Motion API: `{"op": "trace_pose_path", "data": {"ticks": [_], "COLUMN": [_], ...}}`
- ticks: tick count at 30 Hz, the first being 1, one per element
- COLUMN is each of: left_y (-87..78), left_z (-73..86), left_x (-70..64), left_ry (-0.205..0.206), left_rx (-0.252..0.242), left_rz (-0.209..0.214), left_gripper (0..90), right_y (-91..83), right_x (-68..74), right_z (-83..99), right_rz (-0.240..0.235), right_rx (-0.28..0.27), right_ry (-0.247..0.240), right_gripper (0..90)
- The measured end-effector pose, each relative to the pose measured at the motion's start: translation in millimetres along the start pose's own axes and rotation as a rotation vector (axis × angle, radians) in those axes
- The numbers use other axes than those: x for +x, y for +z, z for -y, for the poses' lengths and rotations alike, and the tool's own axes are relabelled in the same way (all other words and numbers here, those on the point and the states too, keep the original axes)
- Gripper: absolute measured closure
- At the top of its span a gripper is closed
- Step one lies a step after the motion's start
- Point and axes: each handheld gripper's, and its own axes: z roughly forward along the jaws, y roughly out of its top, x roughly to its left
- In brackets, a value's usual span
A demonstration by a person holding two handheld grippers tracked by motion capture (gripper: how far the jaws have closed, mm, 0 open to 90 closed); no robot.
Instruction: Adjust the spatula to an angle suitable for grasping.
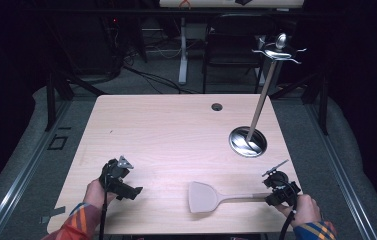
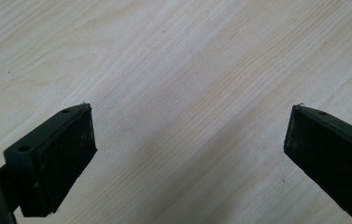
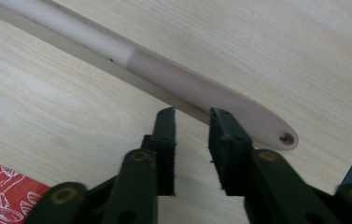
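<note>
Right gripper held low at the light wooden table's near right edge, jaws narrowly parted, ungripped, just short of the flat-lying beige plastic spatula's handle end; left gripper wide open.

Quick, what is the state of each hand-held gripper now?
Left hand-held gripper: open wide, empty, over bare table.
Right hand-held gripper: jaws slightly apart beside the spatula handle, gripping nothing.

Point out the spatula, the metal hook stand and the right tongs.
spatula (image 1: 204, 197): high view, on its flat blade.
metal hook stand (image 1: 261, 102): high view, on its pole.
right tongs (image 3: 191, 116): right gripper view, between the tips.
</note>
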Motion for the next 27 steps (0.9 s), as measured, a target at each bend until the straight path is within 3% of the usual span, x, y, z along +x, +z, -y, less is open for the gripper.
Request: {"op": "trace_pose_path", "data": {"ticks": [1, 2, 3, 10, 12, 13, 14, 17, 18, 20, 21, 22, 23, 24, 25, 26, 27], "left_y": [-0.1, -0.2, -0.1, 0.9, 1.0, 1.2, 1.9, 2.2, 2.3, 2.4, 2.4, 2.4, 2.4, 2.4, 2.4, 2.6, 2.6], "left_z": [0.0, 0.0, 0.0, -0.2, -0.5, -0.6, -0.7, -0.8, -0.7, -0.7, -0.7, -0.8, -0.9, -1.0, -1.0, -1.0, -1.0], "left_x": [-0.1, -0.1, 0.1, 0.5, 1.0, 1.4, -0.1, -0.1, 0.0, 0.2, 0.2, 0.2, 0.1, -0.1, -0.1, -0.1, -0.1], "left_ry": [0.001, 0.0, 0.0, -0.003, -0.003, -0.002, -0.003, -0.001, -0.002, -0.003, -0.003, -0.002, -0.001, 0.0, 0.0, -0.001, -0.001], "left_rx": [0.0, 0.0, 0.0, 0.004, 0.007, 0.008, 0.006, 0.009, 0.009, 0.008, 0.007, 0.008, 0.009, 0.009, 0.009, 0.008, 0.008], "left_rz": [0.0, 0.0, 0.0, 0.002, 0.014, 0.026, 0.002, 0.007, 0.006, 0.008, 0.007, 0.007, 0.007, 0.004, 0.004, 0.007, 0.007], "left_gripper": [2.0, 2.0, 2.0, 2.1, 2.1, 2.1, 2.1, 2.1, 2.1, 2.1, 2.1, 2.1, 2.1, 2.1, 2.1, 2.1, 2.1], "right_y": [0.3, 10.4, -0.3, 1.3, 4.6, 5.2, 7.2, 8.9, 12.4, 11.7, 12.7, 18.2, 18.2, 18.6, 18.6, 20.2, 20.2], "right_x": [-1.3, -1.8, -4.5, -7.9, -7.5, -8.1, -8.2, -8.0, -6.3, -10.3, -11.2, -9.6, -9.6, -11.9, -11.9, -9.4, -9.4], "right_z": [0.5, 4.5, 1.2, 4.3, 5.3, 3.9, 3.3, 2.3, 3.4, -1.1, -2.1, -0.2, -0.2, -3.2, -3.2, -4.6, -4.6], "right_rz": [0.006, -0.024, -0.002, -0.01, -0.024, -0.022, -0.025, -0.02, -0.028, 0.008, 0.008, 0.0, 0.0, -0.018, -0.018, 0.011, 0.011], "right_rx": [0.005, -0.129, 0.028, 0.047, 0.041, 0.083, 0.093, 0.094, 0.064, 0.114, 0.123, 0.074, 0.074, 0.111, 0.111, 0.12, 0.12], "right_ry": [0.002, 0.033, 0.006, 0.015, 0.039, 0.018, 0.014, 0.013, 0.041, 0.0, -0.002, 0.04, 0.04, 0.012, 0.012, 0.018, 0.018], "right_gripper": [77.6, 79.6, 80.5, 85.5, 86.7, 86.9, 86.9, 86.8, 86.7, 86.9, 86.9, 87.0, 87.0, 86.9, 86.9, 86.9, 86.9]}}
